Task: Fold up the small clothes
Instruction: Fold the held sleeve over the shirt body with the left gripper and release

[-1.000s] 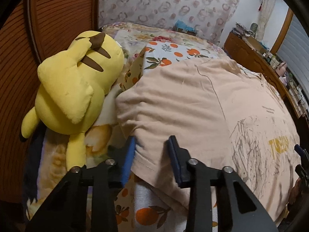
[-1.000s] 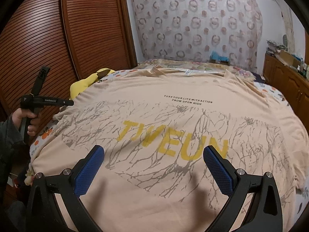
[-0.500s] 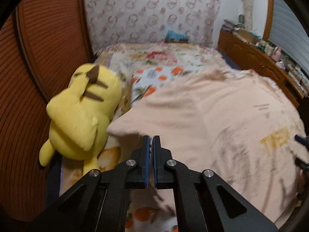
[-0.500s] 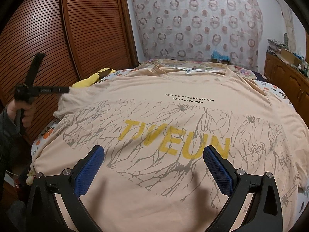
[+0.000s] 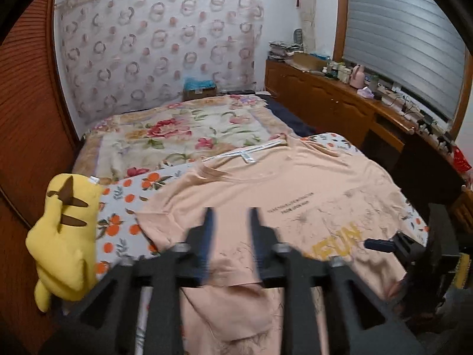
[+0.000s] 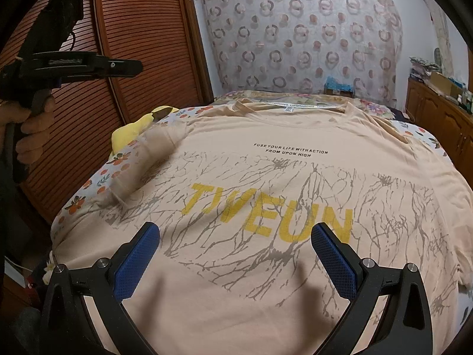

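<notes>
Meanwhile, a peach T-shirt (image 6: 295,177) lies face-up across the bed (image 5: 183,130) — the right gripper (image 6: 235,254) gapes wide and empty above its hem, the blurred left gripper (image 5: 229,236) seemingly half-open, holding nothing; the folded-in sleeve (image 6: 147,159) could slide back.

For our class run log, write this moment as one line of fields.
left gripper: open, above sleeve | right gripper: open, over T-shirt | sleeve: folded inward | plush toy: beside shirt

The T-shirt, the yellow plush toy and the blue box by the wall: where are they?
T-shirt (image 6: 266,183): right wrist view, on the printed chest.
Yellow plush toy (image 5: 65,236): left wrist view, on its body.
Blue box (image 5: 198,86): left wrist view, on its top.
</notes>
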Tool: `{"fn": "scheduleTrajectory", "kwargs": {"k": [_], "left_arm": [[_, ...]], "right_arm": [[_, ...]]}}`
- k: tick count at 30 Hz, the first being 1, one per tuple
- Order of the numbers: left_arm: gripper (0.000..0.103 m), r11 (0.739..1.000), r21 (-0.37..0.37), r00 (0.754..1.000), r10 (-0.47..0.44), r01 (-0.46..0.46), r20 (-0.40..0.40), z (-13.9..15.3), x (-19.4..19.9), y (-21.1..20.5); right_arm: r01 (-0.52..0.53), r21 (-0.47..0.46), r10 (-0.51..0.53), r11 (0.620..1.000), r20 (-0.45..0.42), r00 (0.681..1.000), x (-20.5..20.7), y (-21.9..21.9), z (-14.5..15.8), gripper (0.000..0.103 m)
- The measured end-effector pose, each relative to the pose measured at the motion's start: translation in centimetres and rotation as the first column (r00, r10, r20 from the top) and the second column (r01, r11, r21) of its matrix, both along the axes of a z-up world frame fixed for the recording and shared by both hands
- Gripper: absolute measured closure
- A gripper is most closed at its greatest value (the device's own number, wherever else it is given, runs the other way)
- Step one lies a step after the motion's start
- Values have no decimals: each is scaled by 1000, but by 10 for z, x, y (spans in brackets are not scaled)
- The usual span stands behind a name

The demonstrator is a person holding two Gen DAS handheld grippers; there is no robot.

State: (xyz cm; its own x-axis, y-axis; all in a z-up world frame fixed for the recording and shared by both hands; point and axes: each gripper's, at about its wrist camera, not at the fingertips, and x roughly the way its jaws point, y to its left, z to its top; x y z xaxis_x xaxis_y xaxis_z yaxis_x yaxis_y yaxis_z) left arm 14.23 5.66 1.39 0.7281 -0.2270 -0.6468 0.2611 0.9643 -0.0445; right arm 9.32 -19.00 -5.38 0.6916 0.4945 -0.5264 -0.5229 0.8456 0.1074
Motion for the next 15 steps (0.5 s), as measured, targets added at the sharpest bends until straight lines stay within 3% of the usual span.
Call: {"fn": "scheduleTrajectory", "kwargs": {"k": [3, 5, 15], "left_arm": [[42, 1000, 31, 1000, -5, 5, 2, -9, -6, 1], [22, 999, 40, 1000, 5, -5, -10, -18, -9, 5], [19, 993, 28, 984, 116, -113, -137, -96, -22, 52]], "right_arm": [[1, 6, -1, 1000, 0, 1000, 1, -2, 0, 1], [0, 4, 0, 1000, 0, 1000, 1, -1, 0, 1], [-2, -4, 2, 1000, -2, 1000, 1, 1, 0, 1]]}}
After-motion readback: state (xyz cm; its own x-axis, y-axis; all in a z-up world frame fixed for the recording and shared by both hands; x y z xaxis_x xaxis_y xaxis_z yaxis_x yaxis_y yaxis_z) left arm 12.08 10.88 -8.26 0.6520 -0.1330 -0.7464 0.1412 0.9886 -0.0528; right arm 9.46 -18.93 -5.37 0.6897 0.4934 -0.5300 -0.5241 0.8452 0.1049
